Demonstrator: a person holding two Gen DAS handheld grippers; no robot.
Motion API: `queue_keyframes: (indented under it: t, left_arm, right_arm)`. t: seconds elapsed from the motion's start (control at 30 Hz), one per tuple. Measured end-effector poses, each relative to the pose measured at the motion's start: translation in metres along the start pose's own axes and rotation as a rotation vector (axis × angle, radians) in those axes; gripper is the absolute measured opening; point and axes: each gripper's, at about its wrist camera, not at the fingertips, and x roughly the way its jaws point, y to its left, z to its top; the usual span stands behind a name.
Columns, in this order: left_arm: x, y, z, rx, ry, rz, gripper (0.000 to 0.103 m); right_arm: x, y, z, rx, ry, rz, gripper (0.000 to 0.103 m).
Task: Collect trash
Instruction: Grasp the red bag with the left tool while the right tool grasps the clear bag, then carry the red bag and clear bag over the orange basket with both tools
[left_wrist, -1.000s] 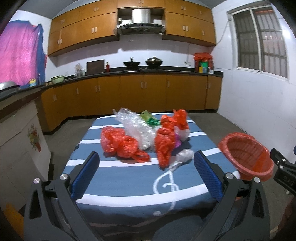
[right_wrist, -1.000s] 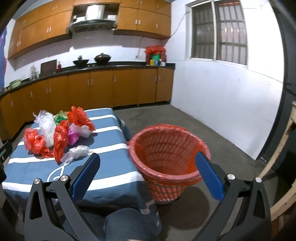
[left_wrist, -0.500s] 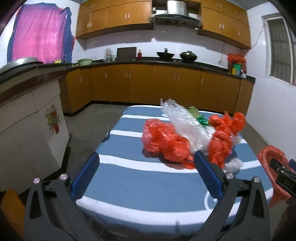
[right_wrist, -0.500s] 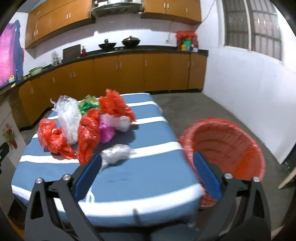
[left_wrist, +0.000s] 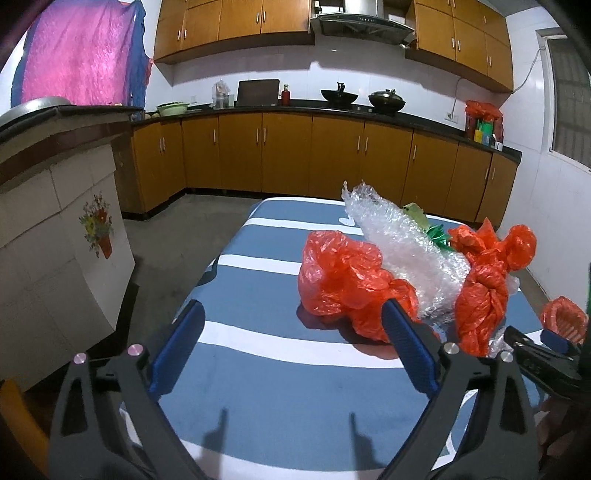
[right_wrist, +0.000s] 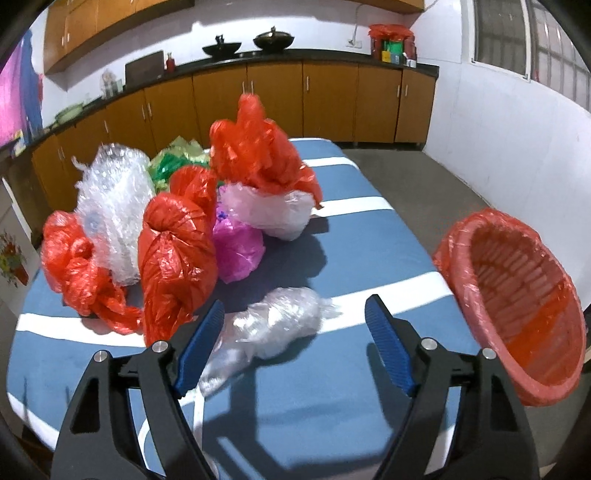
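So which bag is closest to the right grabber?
The small clear crumpled bag, lying alone on the striped cloth right between the right gripper fingers, whose jaws are closing. The red bags sit farther back in the pile.

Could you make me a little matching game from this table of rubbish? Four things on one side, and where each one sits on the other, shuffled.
Things:
1. clear crumpled bag
2. pink bag
3. basket
4. bubble wrap

Places:
A. off the table's right edge
B. between two red bags, far left
C. nearest the right gripper
D. under the white bag, mid-pile

Pairs: 1-C, 2-D, 3-A, 4-B
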Motion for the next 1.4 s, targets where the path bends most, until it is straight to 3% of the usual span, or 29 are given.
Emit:
queue_keyframes:
  t: [0.23, 0.4, 0.5, 0.7, 0.8, 0.9, 1.03, 1.13, 1.4]
  left_arm:
    - [0.020, -0.002, 0.002, -0.010, 0.032, -0.034, 0.086]
    - [0.037, -0.014, 0.008, 0.006, 0.043, -0.068, 0.081]
    - [0.050, -0.023, 0.012, 0.014, 0.065, -0.081, 0.078]
    - [0.080, -0.037, 0.013, 0.022, 0.134, -0.105, 0.070]
    - [0.090, -0.040, 0.012, 0.022, 0.161, -0.115, 0.060]
    - [0.095, -0.039, 0.012, 0.009, 0.178, -0.144, 0.045]
    - [0.095, -0.039, 0.012, 0.016, 0.167, -0.193, 0.015]
    - [0.092, -0.039, 0.013, 0.025, 0.149, -0.203, 0.005]
    - [0.077, -0.024, 0.013, -0.011, 0.117, -0.239, 0.002]
  right_arm:
    - [0.015, -0.005, -0.010, -0.005, 0.065, -0.009, 0.064]
    - [0.019, -0.008, -0.009, -0.004, 0.081, 0.008, 0.041]
    - [0.017, -0.009, -0.010, -0.007, 0.084, 0.022, 0.034]
    - [0.019, -0.011, -0.011, -0.016, 0.080, 0.029, 0.031]
    - [0.020, -0.011, -0.012, -0.018, 0.079, 0.034, 0.030]
    - [0.020, -0.012, -0.012, -0.015, 0.081, 0.042, 0.029]
    - [0.019, -0.013, -0.012, -0.010, 0.082, 0.052, 0.028]
    - [0.019, -0.016, -0.012, -0.008, 0.082, 0.058, 0.027]
    - [0.013, -0.021, -0.014, -0.001, 0.079, 0.065, 0.025]
